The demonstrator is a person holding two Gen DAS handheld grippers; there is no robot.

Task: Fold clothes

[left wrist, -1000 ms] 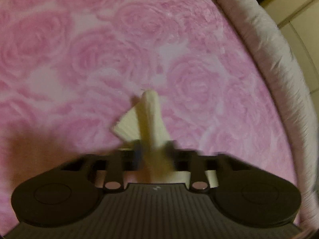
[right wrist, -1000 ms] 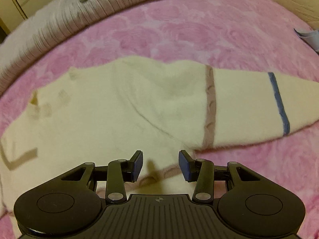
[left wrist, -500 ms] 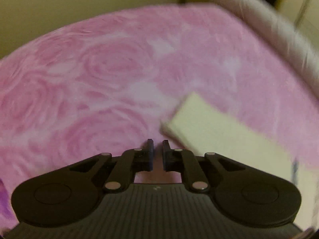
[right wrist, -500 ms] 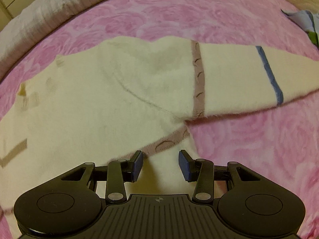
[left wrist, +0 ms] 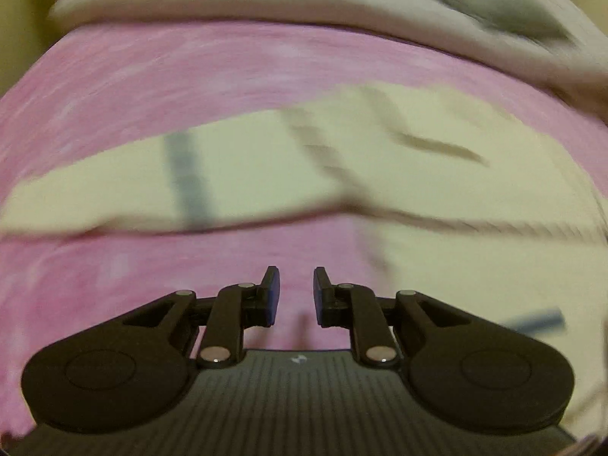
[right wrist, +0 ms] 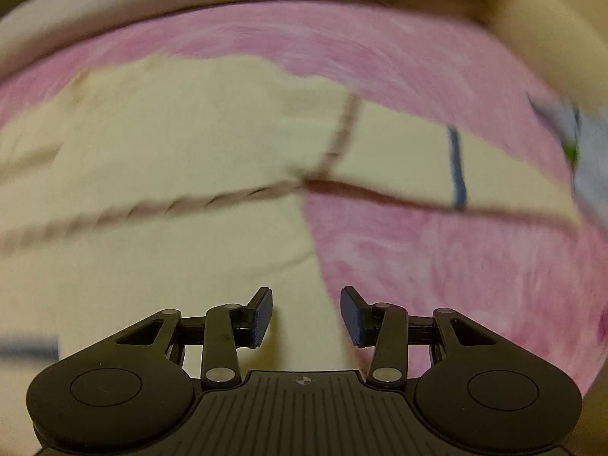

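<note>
Left wrist view: left gripper (left wrist: pixel 295 296) seen opening, nothing between the jaws, pink blanket (left wrist: pixel 152 87) below; cream sweater (left wrist: pixel 437 159) spread ahead and to its right, sleeve reaching left. Step judged: sweater laid flat, fold not begun; a sleeve grab is needed next. Right wrist view: right gripper (right wrist: pixel 307 315) parted, empty, over the sweater's (right wrist: pixel 171 144) edge. Heavy blur; cuffs and hem cut off.
</note>
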